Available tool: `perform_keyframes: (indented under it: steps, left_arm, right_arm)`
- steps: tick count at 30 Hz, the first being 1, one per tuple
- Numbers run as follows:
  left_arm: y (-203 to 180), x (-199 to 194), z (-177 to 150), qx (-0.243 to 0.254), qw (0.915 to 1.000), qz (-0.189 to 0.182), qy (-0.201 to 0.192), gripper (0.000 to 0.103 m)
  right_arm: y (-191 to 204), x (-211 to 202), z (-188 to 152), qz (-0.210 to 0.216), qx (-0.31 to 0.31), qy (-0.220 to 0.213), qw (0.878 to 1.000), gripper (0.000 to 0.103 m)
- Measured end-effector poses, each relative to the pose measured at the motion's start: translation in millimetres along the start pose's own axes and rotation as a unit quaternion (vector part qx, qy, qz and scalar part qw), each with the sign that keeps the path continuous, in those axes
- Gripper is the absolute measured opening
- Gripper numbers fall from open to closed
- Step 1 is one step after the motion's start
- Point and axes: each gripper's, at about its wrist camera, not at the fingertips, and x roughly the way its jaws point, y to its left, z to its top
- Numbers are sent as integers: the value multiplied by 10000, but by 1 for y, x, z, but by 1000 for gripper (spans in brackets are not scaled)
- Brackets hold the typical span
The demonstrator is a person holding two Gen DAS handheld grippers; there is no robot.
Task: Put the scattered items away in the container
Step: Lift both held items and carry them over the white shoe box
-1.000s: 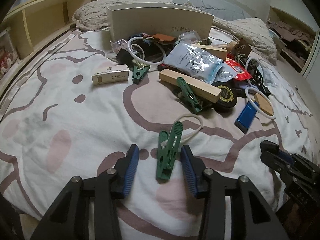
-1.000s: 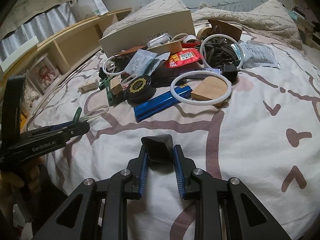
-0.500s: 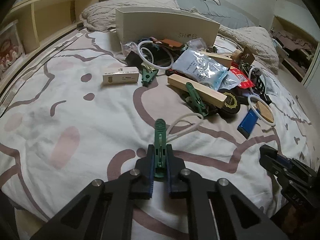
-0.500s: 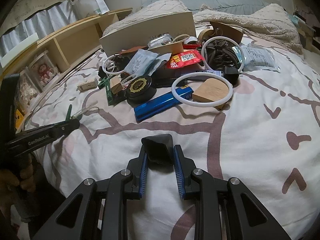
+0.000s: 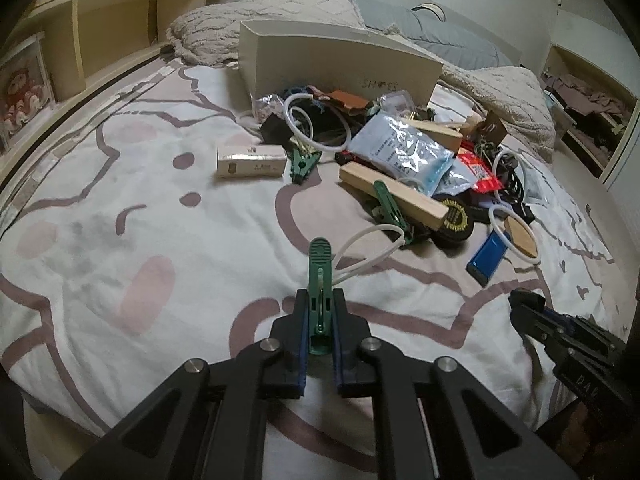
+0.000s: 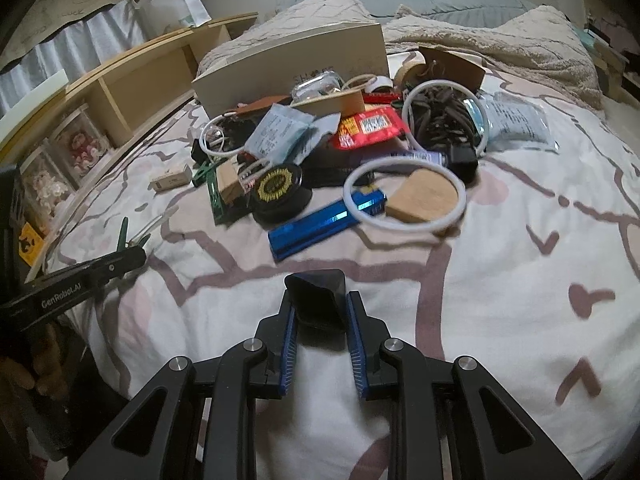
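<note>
Two grippers hold something each: the left gripper (image 5: 320,336) is clamped on a green clip (image 5: 320,280) at lower centre, the right gripper (image 6: 320,320) is closed on a black piece (image 6: 318,300). Beyond them, mid-frame, a pile (image 5: 404,160) of packets, rings and wood blocks lies on the bed (image 5: 120,240), crowding the front of the box (image 5: 332,64) at upper centre. Only the right view shows the blue bar (image 6: 324,222) full length and the curtain (image 6: 80,48) at upper left.
</note>
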Motion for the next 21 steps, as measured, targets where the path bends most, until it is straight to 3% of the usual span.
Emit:
perform_keyframes:
  steps: [8, 21]
  left_arm:
    - [3, -2, 31, 57, 9997, -30, -224, 10]
    - [13, 6, 113, 325, 9969, 140, -707, 10]
  right_arm:
    - [-7, -6, 43, 60, 14, -191, 9998, 24]
    - [-11, 7, 115, 285, -83, -419, 9987, 24]
